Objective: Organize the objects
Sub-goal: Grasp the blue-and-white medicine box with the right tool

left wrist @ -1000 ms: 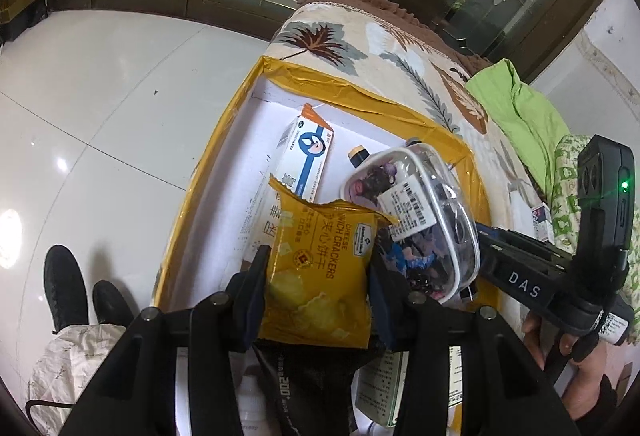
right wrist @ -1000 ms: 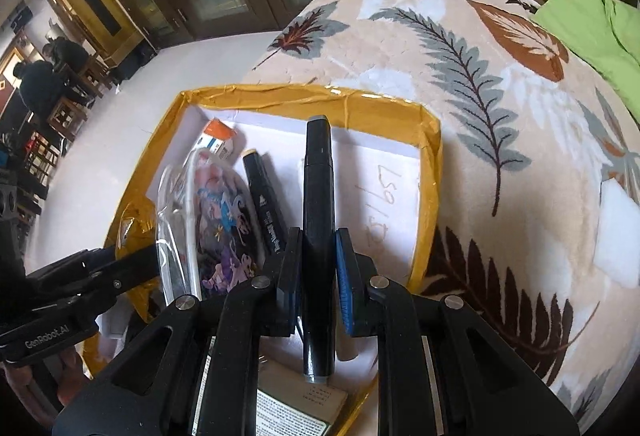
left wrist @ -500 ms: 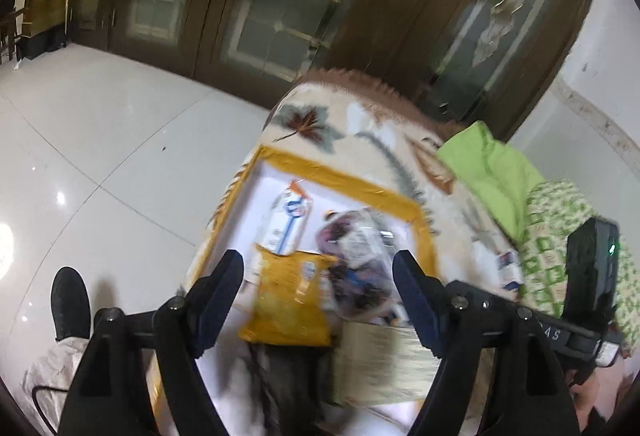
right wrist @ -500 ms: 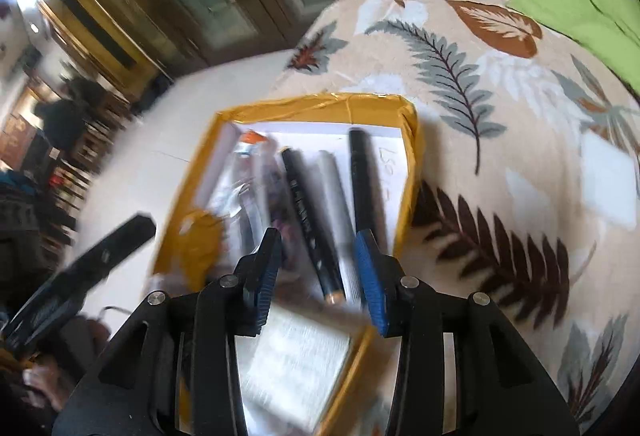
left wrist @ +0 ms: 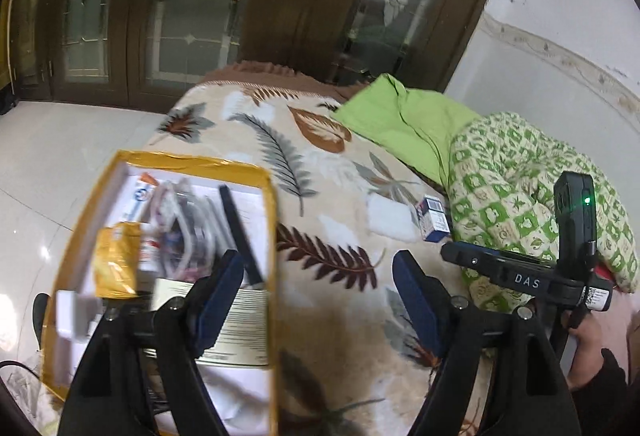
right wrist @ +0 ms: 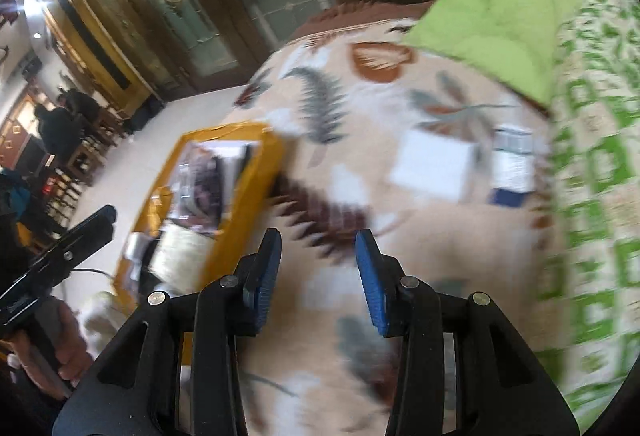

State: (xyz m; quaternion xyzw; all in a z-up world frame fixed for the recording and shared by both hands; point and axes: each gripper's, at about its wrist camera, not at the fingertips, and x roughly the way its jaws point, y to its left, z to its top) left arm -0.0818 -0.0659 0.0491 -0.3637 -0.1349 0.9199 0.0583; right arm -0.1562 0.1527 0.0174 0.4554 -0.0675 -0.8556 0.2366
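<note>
A cardboard box with yellow-taped rim [left wrist: 273,236] lies on the leaf-print blanket [left wrist: 340,320]. Inside it are a yellow cracker packet [left wrist: 116,264], a clear pouch of small items [left wrist: 180,232], a black marker [left wrist: 240,232] and a printed leaflet [left wrist: 240,328]. My left gripper [left wrist: 318,264] hangs open and empty over the blanket, just right of the box. My right gripper [right wrist: 318,240] is also open with nothing between its fingers, above bare blanket right of the box [right wrist: 256,188]. A white pad [right wrist: 436,168] and a small blue-white carton [right wrist: 512,168] lie farther right.
A lime-green cloth [left wrist: 408,116] and a green-patterned quilt [left wrist: 520,172] cover the far right of the bed. White tiled floor [left wrist: 60,148] runs along the left, with wooden glass doors [left wrist: 180,16] behind. Seated people [right wrist: 60,120] are far off on the left.
The left gripper opened and let go of the cracker packet; the right one released the black marker. Both items now lie in the box. Both grippers rose and swung right, over the blanket.
</note>
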